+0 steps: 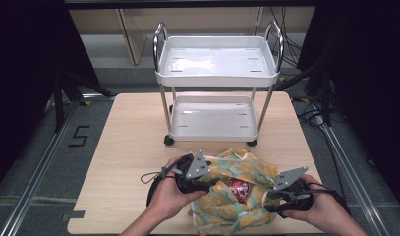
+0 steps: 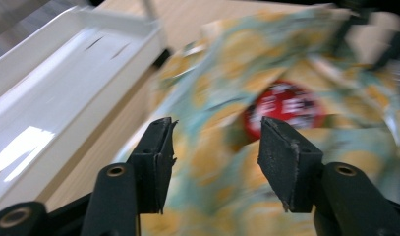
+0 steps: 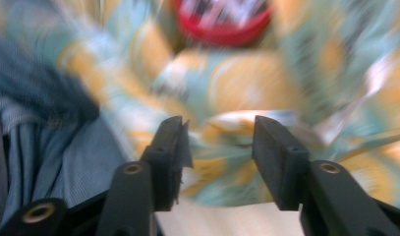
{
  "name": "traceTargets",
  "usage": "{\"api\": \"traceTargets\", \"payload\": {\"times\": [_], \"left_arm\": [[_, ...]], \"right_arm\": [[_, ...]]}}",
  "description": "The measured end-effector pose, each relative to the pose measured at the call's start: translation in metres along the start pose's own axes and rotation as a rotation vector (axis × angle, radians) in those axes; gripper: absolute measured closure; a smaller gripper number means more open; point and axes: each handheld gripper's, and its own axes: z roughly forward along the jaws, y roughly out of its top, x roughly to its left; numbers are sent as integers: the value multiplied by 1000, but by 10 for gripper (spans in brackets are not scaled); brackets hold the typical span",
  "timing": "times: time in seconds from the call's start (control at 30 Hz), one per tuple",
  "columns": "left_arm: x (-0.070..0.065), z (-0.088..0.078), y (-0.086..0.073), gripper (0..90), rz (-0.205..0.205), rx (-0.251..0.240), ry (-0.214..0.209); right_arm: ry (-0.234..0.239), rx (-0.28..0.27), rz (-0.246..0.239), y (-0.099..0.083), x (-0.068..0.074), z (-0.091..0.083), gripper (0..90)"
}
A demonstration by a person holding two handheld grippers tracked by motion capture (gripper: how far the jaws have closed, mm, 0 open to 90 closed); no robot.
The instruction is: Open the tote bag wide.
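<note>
Claws, left claw [image 1: 214,183] and right claw [image 1: 267,194], are gaping released beside patterned cloth [image 1: 222,209] on table [image 1: 133,147]. White cart [image 1: 217,73] is standing behind; red label [image 1: 238,188] is reading blurred, illegible.

parted jaws, blurred patterned cloth [image 3: 237,93], red lid [image 3: 222,19]

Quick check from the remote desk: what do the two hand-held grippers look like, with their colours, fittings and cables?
Both grippers are black. The left gripper and right gripper each carry a grey three-cornered plate with small holes on top, and a thin black cable loops out from each. Up close, the fingers are flat black blocks with rough, worn pads, bolted to arms with brass-coloured eyelets. The forearms show no sleeves.
</note>
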Motion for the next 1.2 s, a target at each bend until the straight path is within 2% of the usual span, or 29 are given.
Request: {"api": "traceTargets", "payload": {"times": [0.03, 0.07, 0.1, 0.13, 0.2, 0.23, 0.3, 0.33, 0.37, 0.4, 0.43, 0.47, 0.5, 0.57, 0.6, 0.63, 0.7, 0.77, 0.8, 0.83, 0.87, 0.93, 0.97, 1.03, 1.1, 1.2], "left_arm": [[-6, 2, 1, 442, 10, -8, -26], [-9, 4, 2, 434, 41, 13, -56], [-13, 7, 3, 423, 57, 29, -76], [-16, 11, 2, 410, 57, 38, -93], [-21, 19, -2, 386, 84, 77, -126], [-22, 21, -3, 367, 96, 92, -131], [-24, 27, -5, 366, 114, 116, -129], [-25, 29, -6, 366, 124, 127, -132], [-26, 31, -7, 366, 138, 135, -131], [-26, 32, -6, 366, 174, 159, -138], [-28, 35, -8, 366, 163, 153, -132], [-28, 37, -8, 372, 173, 163, -138], [-28, 39, -9, 377, 190, 173, -138], [-30, 42, -9, 382, 213, 189, -133], [-30, 44, -10, 387, 215, 182, -130], [-30, 44, -10, 387, 207, 184, -138], [-29, 44, -11, 412, 228, 195, -136], [-28, 45, -13, 460, 234, 225, -135], [-28, 45, -14, 501, 238, 228, -122], [-28, 45, -15, 543, 258, 250, -119], [-28, 46, -16, 583, 251, 254, -116], [-29, 46, -17, 664, 252, 269, -114], [-30, 46, -18, 698, 250, 277, -121], [-30, 46, -19, 758, 246, 295, -123], [-31, 45, -20, 825, 241, 305, -115], [-33, 42, -22, 876, 242, 321, -120]], "right_arm": [[-28, -27, -2, 3, -2, -6, 514], [-72, -88, -21, 5, -6, -9, 498], [-75, -130, -36, 8, -8, -12, 477], [-98, -162, -27, 11, -10, -16, 452], [-132, -217, 0, 17, -14, -20, 412], [-173, -252, -2, 21, -19, -21, 391], [-179, -236, -2, 24, -22, -22, 379], [-202, -250, -2, 27, -25, -20, 367], [-240, -227, -9, 33, -29, -20, 364], [-240, -227, -9, 33, -29, -20, 364], [-242, -229, -13, 36, -30, -19, 362], [-224, -229, -31, 39, -34, -16, 354], [-191, -242, -15, 41, -33, -9, 345], [-125, -193, -24, 46, -35, 2, 343], [-82, -143, -42, 49, -34, 14, 345], [-82, -143, -42, 49, -34, 14, 345], [-61, -97, -68, 51, -34, 24, 406], [-58, -74, -68, 51, -33, 29, 461], [-55, -69, -69, 51, -32, 31, 514], [-53, -52, -60, 52, -31, 31, 569], [-55, -68, -87, 52, -32, 32, 634], [-70, -28, -99, 53, -33, 31, 735], [-59, -23, -104, 53, -33, 31, 782], [-54, -10, -88, 53, -33, 31, 877], [-63, -11, -78, 53, -36, 30, 900], [-92, -53, -44, 52, -43, 31, 900]]}}
